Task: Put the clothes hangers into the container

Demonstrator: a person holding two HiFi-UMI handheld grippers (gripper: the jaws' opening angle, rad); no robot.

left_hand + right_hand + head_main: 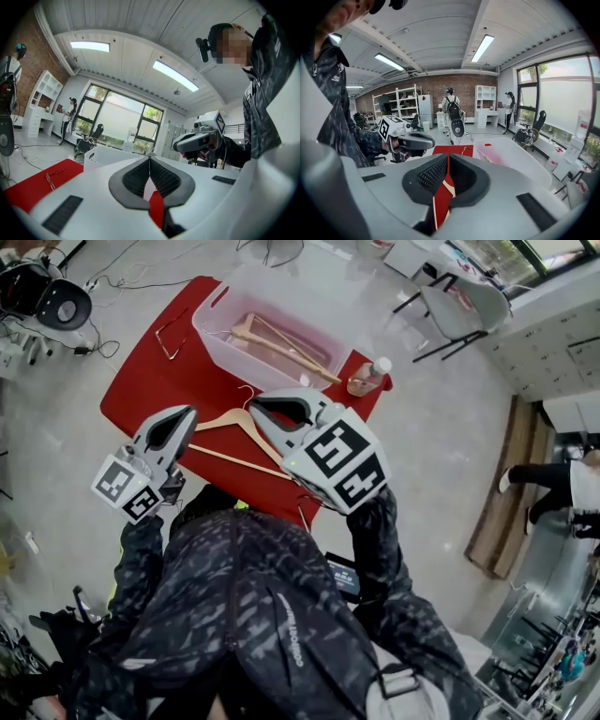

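A wooden hanger (222,420) lies on the red table (141,381), between my two grippers. A thin wire hanger (172,336) lies on the table left of the clear plastic container (204,322), which holds wooden hangers (281,343). My left gripper (190,412) hovers over the table's near left part, shut and empty. My right gripper (255,405) hangs over the lying hanger's hook end, shut with nothing in it. In the left gripper view the pads (140,176) meet at the tip. In the right gripper view the container (520,161) stands ahead to the right.
A plastic bottle (378,368) and a wooden piece (360,385) stand at the table's right corner, beside the container. A grey chair (464,306) stands beyond it. Cables and a black device (56,301) lie on the floor at left. People stand far off in the room.
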